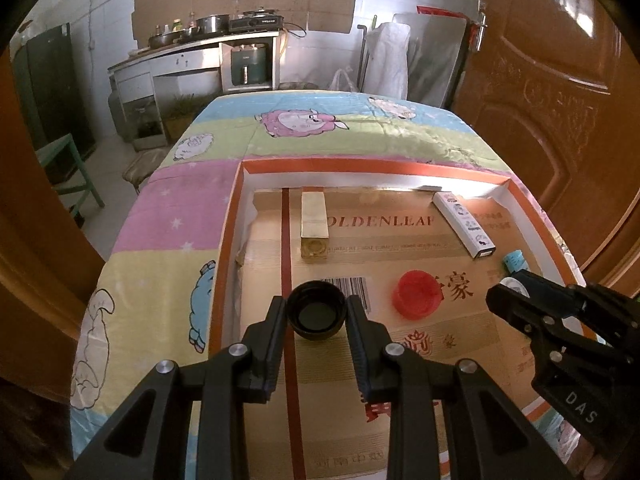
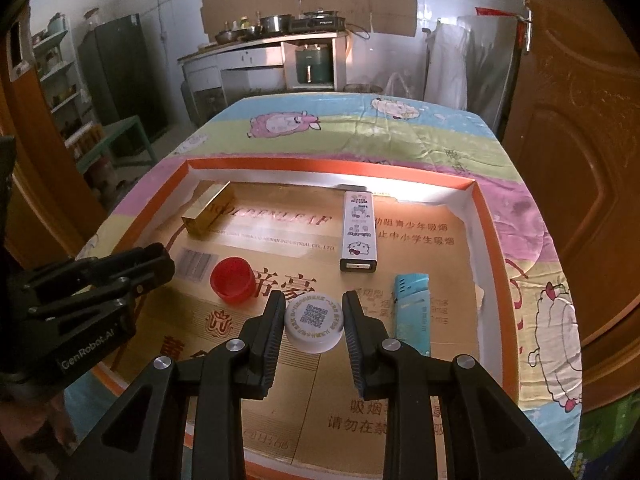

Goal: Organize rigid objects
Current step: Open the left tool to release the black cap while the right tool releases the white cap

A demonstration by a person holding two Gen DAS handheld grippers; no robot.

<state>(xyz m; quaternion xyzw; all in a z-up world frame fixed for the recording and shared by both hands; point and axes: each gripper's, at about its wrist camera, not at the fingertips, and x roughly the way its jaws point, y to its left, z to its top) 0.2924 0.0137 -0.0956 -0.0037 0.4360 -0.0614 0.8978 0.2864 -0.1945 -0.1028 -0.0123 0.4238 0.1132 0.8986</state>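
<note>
Left wrist view shows the left gripper (image 1: 317,312) with fingers clamped on a black cap (image 1: 317,310) over the orange tray's (image 1: 528,216) near-left part; the right gripper (image 2: 314,318) clamps a white cap (image 2: 314,326) beside a red cap (image 2: 232,280).

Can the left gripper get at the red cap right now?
Probably not yet: the left gripper is shut on the black cap. The path to the red cap beside it looks clear once that is set down.
</note>
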